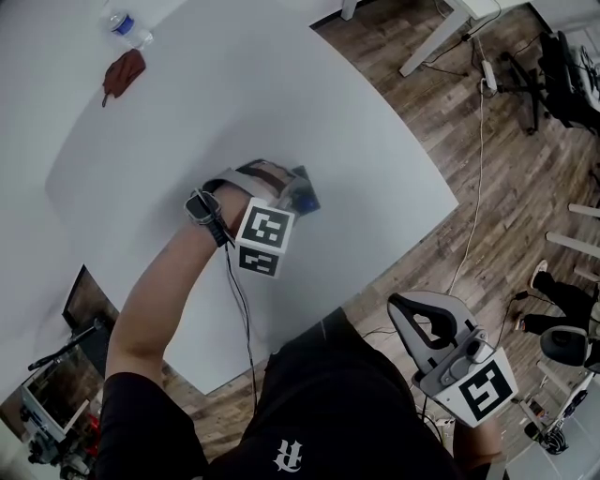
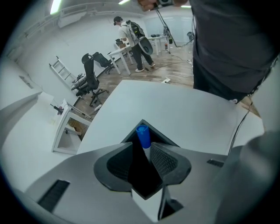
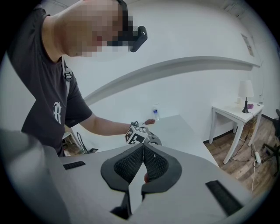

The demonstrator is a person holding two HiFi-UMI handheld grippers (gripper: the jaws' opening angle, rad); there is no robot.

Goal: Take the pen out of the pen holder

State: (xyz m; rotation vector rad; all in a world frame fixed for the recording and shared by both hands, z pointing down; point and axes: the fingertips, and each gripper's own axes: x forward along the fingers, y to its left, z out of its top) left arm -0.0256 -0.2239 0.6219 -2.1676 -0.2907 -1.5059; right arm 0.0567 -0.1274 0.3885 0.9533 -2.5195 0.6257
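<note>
My left gripper stands released around the blue-capped pen in the pen holder, well inside the worktop's right edge; my right gripper is clenched, empty.

My left gripper points steeply down, arm outstretched, fingers spread apart; my right gripper hangs low beside me, fingers closed together.

The only legible mark is an ornate white letter, apparently an R, on the person's black shirt. The marker cubes carry black-and-white square codes without lettering. The bottle's label is too small to read.
</note>
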